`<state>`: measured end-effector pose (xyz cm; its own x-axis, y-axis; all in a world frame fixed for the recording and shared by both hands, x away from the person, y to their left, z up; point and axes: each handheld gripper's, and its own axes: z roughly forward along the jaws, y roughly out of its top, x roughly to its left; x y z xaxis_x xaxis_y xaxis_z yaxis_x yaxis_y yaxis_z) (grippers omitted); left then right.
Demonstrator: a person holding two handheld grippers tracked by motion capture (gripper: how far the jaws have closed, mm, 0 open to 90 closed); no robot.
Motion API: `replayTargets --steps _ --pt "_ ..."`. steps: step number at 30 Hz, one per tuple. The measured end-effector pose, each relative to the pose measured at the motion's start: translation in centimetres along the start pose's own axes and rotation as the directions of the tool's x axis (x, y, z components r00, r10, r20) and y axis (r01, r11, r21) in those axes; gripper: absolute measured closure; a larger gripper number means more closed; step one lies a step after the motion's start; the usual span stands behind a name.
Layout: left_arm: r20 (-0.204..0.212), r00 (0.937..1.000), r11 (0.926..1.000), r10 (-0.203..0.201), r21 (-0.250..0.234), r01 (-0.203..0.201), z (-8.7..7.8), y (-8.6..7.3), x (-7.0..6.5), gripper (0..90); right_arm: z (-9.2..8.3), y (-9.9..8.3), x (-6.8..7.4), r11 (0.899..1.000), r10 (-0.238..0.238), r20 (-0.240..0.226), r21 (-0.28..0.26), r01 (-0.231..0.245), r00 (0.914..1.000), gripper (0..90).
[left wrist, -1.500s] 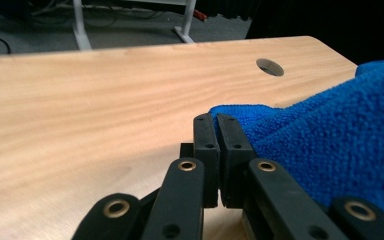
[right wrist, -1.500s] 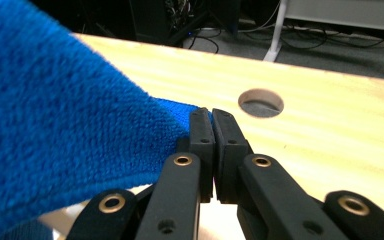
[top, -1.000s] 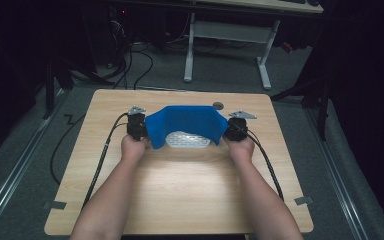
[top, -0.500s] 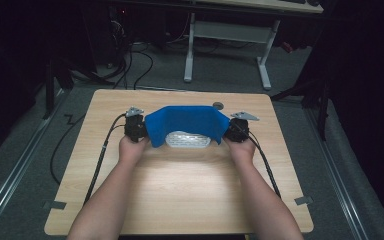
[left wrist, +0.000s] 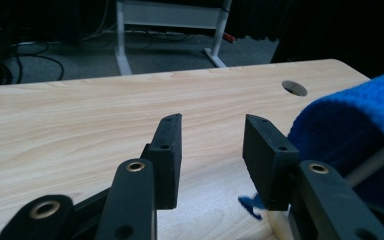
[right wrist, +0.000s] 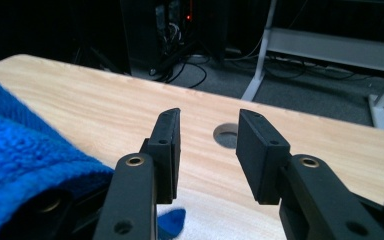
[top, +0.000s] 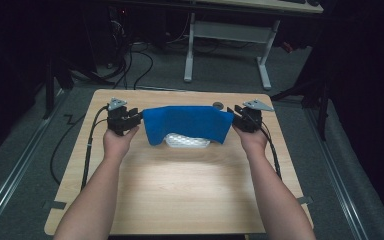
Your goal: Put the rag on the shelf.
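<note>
Both hands have spread slightly apart since a moment ago, and the blue cloth (top: 187, 124) now lies stretched wider across the far part of the wooden table (top: 180, 190), draped over a white object (top: 187, 141). Left gripper (top: 132, 120) and right gripper (top: 237, 119) sit at the cloth's ends, jaws parted with nothing between them. Forearms reach straight forward from the near edge.

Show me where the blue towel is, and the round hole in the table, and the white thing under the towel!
blue towel (top: 187, 122): high view, middle of its top fold.
round hole (left wrist: 294, 88): left gripper view, centre of the opening.
white thing (top: 187, 141): high view, part peeking out below the towel's edge.
</note>
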<state>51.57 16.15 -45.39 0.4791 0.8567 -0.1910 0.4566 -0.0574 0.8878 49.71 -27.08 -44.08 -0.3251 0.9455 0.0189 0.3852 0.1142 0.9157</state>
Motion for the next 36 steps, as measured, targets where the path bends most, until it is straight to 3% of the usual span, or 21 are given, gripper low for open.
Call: replayTargets --steps 11,17,25,36 --pt "-0.001 0.9997 0.9996 0.025 0.012 -0.025 -0.8 0.2 -0.5 60.4 -0.5 0.2 0.2 1.000 -0.011 -0.005 -0.004 0.011 0.9999 61.7" --pt "-0.005 0.9998 0.9998 0.019 0.007 -0.019 -1.6 0.0 -0.8 60.0 -1.3 -0.2 0.3 1.000 -0.017 -0.005 0.002 0.017 0.9998 61.0" --pt "-0.019 0.9997 0.9999 0.014 0.002 -0.014 -3.0 -0.5 -0.9 60.0 -3.2 0.0 0.8 0.998 -0.044 -0.003 -0.036 0.044 0.9990 60.8" --pt "-0.039 0.9990 0.9996 0.021 -0.020 -0.022 -5.6 -2.1 -1.1 58.5 -6.0 -1.0 0.6 0.999 -0.050 0.005 -0.013 0.051 0.9987 57.5"
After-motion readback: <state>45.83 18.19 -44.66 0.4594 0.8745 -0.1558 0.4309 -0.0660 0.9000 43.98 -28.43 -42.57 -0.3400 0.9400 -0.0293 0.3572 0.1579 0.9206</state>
